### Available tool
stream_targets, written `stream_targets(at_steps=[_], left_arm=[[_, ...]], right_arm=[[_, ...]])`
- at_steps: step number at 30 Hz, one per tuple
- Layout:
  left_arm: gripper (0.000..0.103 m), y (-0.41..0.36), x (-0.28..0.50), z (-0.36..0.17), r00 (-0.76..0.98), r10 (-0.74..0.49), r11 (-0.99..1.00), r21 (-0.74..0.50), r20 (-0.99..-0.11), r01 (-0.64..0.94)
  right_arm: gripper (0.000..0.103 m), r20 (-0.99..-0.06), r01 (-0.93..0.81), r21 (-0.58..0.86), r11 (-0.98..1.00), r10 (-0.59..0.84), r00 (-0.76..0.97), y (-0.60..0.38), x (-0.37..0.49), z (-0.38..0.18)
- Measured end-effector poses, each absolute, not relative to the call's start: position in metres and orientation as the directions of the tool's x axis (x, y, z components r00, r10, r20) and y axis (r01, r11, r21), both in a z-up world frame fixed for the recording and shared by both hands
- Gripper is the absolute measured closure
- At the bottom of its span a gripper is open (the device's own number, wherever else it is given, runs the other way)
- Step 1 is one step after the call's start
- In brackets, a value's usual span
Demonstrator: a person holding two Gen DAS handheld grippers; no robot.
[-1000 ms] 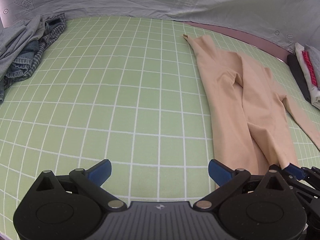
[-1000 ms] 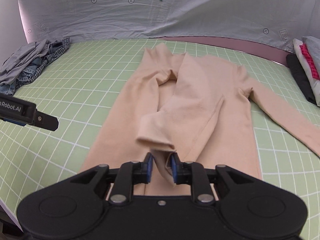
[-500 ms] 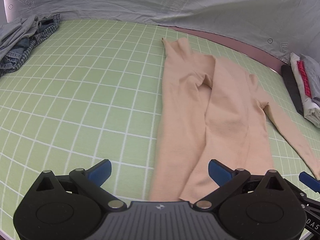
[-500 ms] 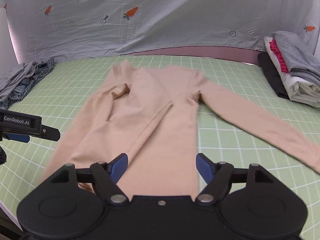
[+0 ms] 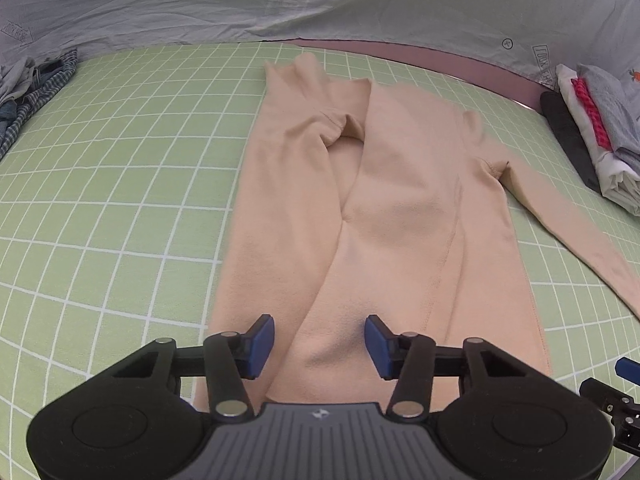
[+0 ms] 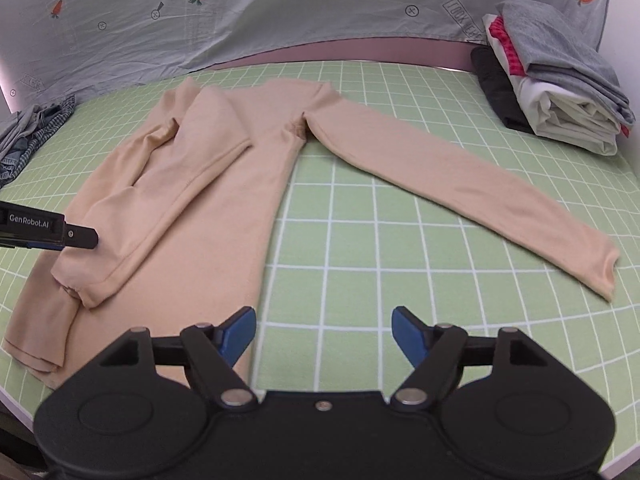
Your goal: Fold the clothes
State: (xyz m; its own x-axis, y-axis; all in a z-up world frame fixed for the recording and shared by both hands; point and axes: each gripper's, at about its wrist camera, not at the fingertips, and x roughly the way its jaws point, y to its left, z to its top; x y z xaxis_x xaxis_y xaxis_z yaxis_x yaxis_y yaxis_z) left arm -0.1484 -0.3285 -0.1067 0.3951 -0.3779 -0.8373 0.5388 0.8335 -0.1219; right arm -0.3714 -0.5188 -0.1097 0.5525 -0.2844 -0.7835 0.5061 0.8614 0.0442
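Note:
A beige long-sleeved top [image 5: 404, 208] [image 6: 208, 200] lies flat on the green grid mat [image 5: 120, 200] [image 6: 360, 240]. One sleeve is folded down over its body, and the other sleeve [image 6: 460, 184] stretches out to the right. My left gripper [image 5: 320, 344] hovers over the folded sleeve's cuff. Its jaws are closing, with the cloth below and between them but not pinched. That gripper also shows in the right wrist view as a black finger [image 6: 80, 236] above the cuff. My right gripper [image 6: 324, 332] stands open over bare mat beside the hem, holding nothing.
A stack of folded clothes [image 6: 560, 92] [image 5: 600, 128] sits at the mat's far right. A heap of unfolded denim and checked garments [image 5: 24, 92] [image 6: 28, 140] lies far left. A grey carrot-print sheet [image 6: 280, 8] hangs behind. The mat's front edge [image 6: 16, 400] is near.
My right gripper let go of the sleeve cuff, opened, and moved right off the top. The left gripper moved right over the top and its jaws narrowed.

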Motion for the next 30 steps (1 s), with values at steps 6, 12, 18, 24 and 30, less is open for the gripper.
stream_targets(at_steps=[6, 12, 18, 24, 30], left_arm=[[0.094, -0.334, -0.154, -0.102, 0.402, -0.386, 0.822, -0.112, -0.830, 0.558], [0.098, -0.332, -0.173, -0.082, 0.435, -0.435, 0.820, -0.148, -0.789, 0.552], [0.098, -0.311, -0.197, -0.050, 0.456, -0.530, 0.815, -0.281, -0.715, 0.506], [0.098, -0.280, -0.205, -0.048, 0.490, -0.491, 0.859, -0.306, -0.721, 0.411], [0.097, -0.258, -0.201, -0.074, 0.487, -0.363, 0.924, -0.242, -0.794, 0.294]], right_arm=[[0.028, -0.795, 0.530, 0.049, 0.847, -0.288, 0.534, -0.533, -0.380, -0.115], [0.028, -0.795, 0.517, 0.047, 0.855, -0.281, 0.538, -0.535, -0.377, -0.117], [0.028, -0.797, 0.491, 0.054, 0.870, -0.258, 0.546, -0.532, -0.368, -0.119], [0.028, -0.802, 0.447, 0.055, 0.893, -0.227, 0.552, -0.521, -0.360, -0.123], [0.028, -0.807, 0.409, 0.050, 0.911, -0.205, 0.554, -0.510, -0.358, -0.124]])
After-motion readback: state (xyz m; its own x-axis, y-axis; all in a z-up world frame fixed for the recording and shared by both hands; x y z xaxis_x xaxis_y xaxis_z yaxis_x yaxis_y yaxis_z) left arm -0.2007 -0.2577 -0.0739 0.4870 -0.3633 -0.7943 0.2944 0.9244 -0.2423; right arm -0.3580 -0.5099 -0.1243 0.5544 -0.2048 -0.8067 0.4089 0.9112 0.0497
